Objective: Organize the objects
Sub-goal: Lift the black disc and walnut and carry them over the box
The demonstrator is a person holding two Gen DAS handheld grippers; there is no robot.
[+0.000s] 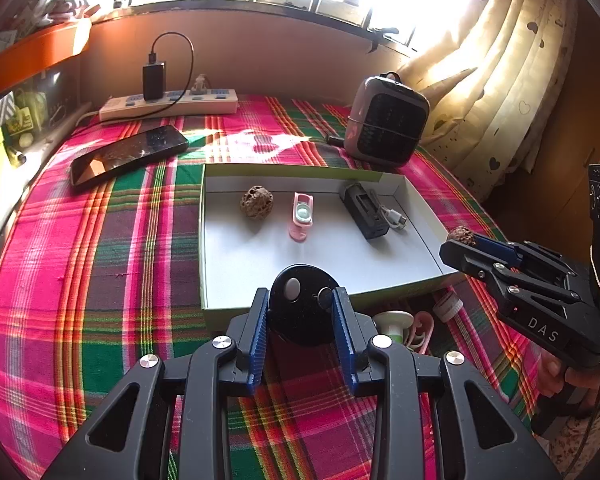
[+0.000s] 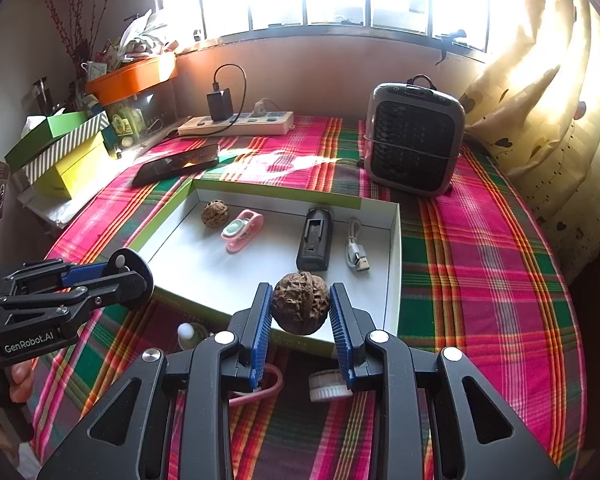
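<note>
A shallow white box with green sides lies on the plaid cloth. In it are a walnut, a pink clip, a black battery charger and a white USB cable. My left gripper is shut on a black round disc above the box's near edge. My right gripper is shut on a second walnut over the box's near right corner.
On the cloth in front of the box lie a white-green bottle, a pink loop and a white tape roll. Behind are a phone, a power strip and a grey fan heater. Stacked boxes stand left.
</note>
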